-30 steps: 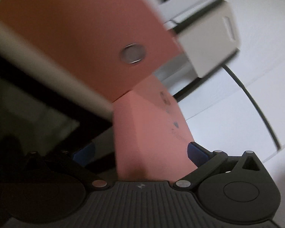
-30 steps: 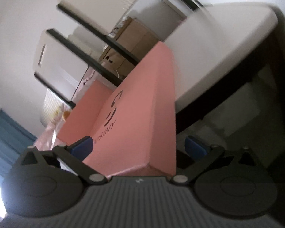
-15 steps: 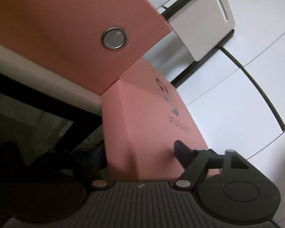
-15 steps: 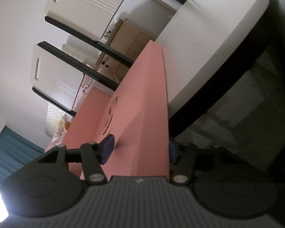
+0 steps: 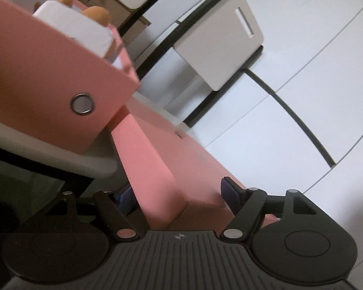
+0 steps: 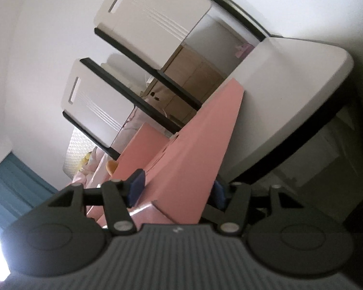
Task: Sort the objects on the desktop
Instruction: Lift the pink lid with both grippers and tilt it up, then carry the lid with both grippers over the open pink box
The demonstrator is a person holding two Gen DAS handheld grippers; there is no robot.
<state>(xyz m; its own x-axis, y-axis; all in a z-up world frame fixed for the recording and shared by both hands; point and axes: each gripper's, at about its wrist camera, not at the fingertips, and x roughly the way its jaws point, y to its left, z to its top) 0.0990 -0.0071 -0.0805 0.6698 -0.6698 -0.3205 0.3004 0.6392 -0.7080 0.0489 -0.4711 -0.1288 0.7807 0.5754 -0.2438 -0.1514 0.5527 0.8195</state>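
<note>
Pinching the pink box lid [image 5: 157,169] between them, both grippers clamp opposite ends beside the toy-filled pink box [image 5: 48,72].

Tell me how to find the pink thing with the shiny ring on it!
Look at the white table, seen in the left wrist view. On it stands a pink storage box with a white cloth and something orange on top. Unlike the plain pink box gripped beside it, its side has a round metal ring.

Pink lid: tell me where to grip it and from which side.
Grip the pink lid by its narrow side walls at each end, coming in nearly level from the table's front. It is long and shallow, so each gripper's jaws span one wall, as the left gripper and right gripper do.
</note>
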